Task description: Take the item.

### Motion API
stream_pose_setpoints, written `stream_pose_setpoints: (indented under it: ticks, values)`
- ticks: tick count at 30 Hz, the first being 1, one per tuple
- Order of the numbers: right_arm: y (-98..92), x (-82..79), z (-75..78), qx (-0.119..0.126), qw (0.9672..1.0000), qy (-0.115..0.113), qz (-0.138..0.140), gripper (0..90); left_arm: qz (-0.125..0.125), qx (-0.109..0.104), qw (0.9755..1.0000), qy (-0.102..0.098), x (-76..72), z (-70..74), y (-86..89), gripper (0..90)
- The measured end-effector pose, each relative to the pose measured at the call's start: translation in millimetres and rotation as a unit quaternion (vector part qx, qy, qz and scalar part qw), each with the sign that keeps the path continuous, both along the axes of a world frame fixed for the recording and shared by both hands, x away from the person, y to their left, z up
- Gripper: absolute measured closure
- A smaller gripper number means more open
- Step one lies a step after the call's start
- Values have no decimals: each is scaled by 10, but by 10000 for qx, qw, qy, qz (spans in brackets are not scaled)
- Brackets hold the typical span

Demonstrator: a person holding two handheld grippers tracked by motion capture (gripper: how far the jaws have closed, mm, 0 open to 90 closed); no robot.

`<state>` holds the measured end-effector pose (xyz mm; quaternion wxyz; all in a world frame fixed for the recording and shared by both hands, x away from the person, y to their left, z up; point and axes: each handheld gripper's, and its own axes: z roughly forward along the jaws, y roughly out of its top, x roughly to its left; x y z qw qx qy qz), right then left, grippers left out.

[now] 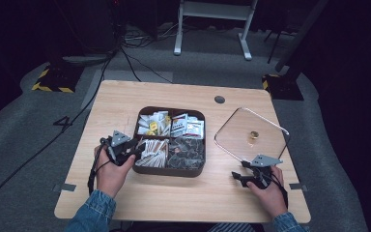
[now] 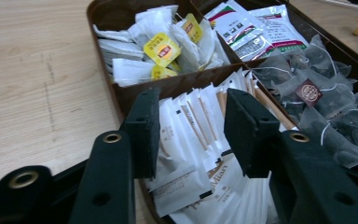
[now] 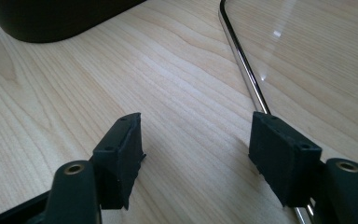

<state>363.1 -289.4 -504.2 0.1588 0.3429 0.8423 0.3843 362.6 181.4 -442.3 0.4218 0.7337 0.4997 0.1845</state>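
A dark brown four-part tray (image 1: 171,172) stands mid-table. My left gripper (image 1: 134,149) reaches into its near-left compartment of white stick sachets (image 1: 153,152). In the left gripper view the jaws (image 2: 193,116) stand apart just above the sachets (image 2: 191,154), some lying between them, the pads not pressing. At the table's front right my right gripper (image 1: 239,170) is open over bare wood. Its jaws (image 3: 196,140) hold nothing, and the right jaw is beside the metal rim of a glass lid (image 3: 317,60). The lid (image 1: 236,130) lies flat with a brass knob (image 1: 254,135).
The tray's other compartments hold yellow-tagged tea bags (image 2: 163,46), printed packets (image 2: 256,28) and dark mesh bags (image 2: 326,93). A round cable hole (image 1: 219,99) sits near the table's far edge. Cables and white desk legs (image 1: 178,29) are on the floor beyond.
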Motion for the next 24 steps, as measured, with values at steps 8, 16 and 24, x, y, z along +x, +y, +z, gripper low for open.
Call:
stream_pose_setpoints:
  ticks: [8, 16, 24]
  values:
    - [3, -25, 0, 23, 10000, -7, -21, 384, 200, 401, 9979, 458, 108, -82, -50, 629]
    - [5, -56, 0, 30, 10000, -18, -44, 401, 296, 752, 9949, 610, 169, -88, -65, 745]
    - [4, -61, 1, 31, 10000, -8, -38, 401, 255, 1331, 9895, 506, 168, -89, -161, 765]
